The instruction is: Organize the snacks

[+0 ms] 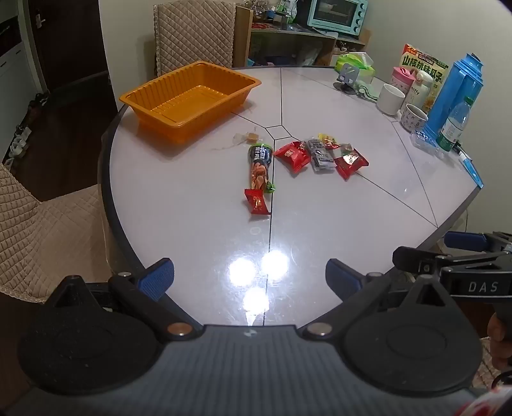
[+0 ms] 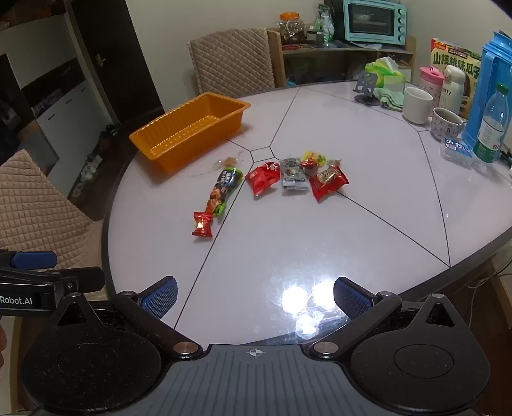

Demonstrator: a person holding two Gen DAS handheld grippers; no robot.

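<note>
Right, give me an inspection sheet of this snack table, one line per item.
Surface: round white table with dark seams, glossy, lamp glare near the front edge.
Job's things: orange tray empty, at the far left; snack packets loose at the centre; long snack tube with a small red packet at its near end.
Clutter: white mug, patterned cup, water bottle, blue flask, tissue pack at the far right.
Grippers: left tongs and right tongs both open, holding nothing, above the near edge.
Cables: nothing seen.
Surroundings: padded chairs, shelf with a mint oven.
</note>
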